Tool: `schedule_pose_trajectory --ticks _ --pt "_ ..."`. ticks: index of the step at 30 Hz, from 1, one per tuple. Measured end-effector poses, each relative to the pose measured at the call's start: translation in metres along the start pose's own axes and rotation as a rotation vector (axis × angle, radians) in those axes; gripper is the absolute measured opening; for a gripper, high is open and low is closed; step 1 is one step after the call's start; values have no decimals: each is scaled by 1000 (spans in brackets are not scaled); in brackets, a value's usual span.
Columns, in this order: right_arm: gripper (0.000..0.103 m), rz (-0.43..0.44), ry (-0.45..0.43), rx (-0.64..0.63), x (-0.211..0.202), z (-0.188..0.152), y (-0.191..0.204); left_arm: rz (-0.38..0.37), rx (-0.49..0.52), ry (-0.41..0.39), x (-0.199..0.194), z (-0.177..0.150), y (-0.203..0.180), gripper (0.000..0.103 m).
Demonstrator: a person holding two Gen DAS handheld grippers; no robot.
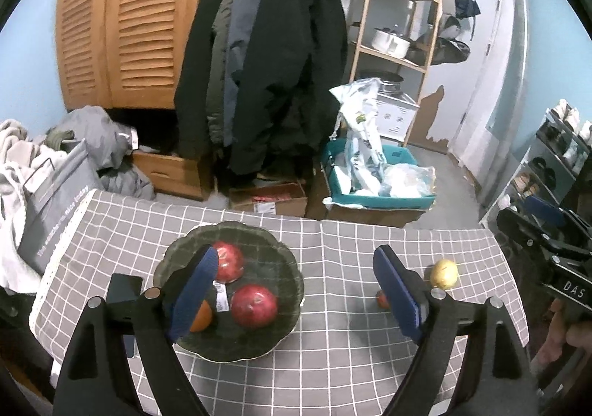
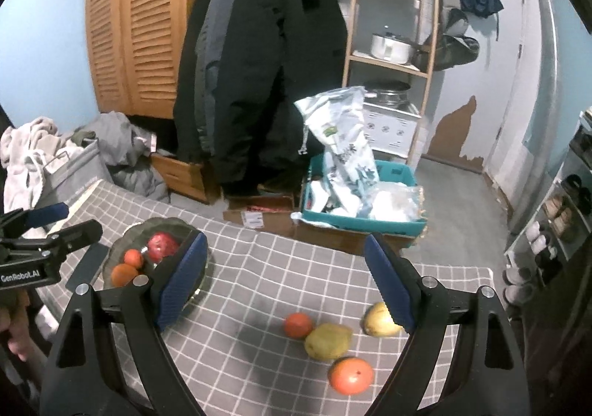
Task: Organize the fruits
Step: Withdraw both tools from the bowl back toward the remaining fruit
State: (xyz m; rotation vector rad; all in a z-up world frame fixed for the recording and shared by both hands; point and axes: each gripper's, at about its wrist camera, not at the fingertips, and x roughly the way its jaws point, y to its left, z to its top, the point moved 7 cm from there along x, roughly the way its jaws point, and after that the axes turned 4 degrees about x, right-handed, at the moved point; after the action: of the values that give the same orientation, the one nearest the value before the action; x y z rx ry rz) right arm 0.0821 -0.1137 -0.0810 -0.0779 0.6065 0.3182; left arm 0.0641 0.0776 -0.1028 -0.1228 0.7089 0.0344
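Observation:
A dark green scalloped plate (image 1: 259,234) sits on the grey checked tablecloth (image 1: 333,342). It holds two red apples (image 1: 231,260) (image 1: 254,306) and an orange (image 1: 201,318). My left gripper (image 1: 296,251) hangs above the plate's right side, open and empty. A yellow fruit (image 1: 444,272) lies to its right. My right gripper (image 2: 285,238) is open and empty above the cloth. Below it lie a small orange (image 2: 298,324), a yellow-green fruit (image 2: 327,341), a yellow pear (image 2: 379,318) and a larger orange fruit (image 2: 350,375). The plate (image 2: 122,242) shows at the left of the right wrist view.
Beyond the table's far edge stand a teal crate (image 1: 370,194) full of plastic bags and a cardboard box (image 1: 268,199). Dark coats (image 1: 266,64) hang behind, with a wooden shelf (image 1: 399,57) to their right. A shoe rack (image 1: 555,157) stands at the right and a grey bag (image 1: 55,216) at the left.

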Motion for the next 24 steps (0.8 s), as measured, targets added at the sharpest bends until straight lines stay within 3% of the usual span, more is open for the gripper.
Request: schedule_pose_trajectory --ticks 24 --pt "86 -134 5 111 -32 -35 -107 -131 137 31 14 1 -100 92"
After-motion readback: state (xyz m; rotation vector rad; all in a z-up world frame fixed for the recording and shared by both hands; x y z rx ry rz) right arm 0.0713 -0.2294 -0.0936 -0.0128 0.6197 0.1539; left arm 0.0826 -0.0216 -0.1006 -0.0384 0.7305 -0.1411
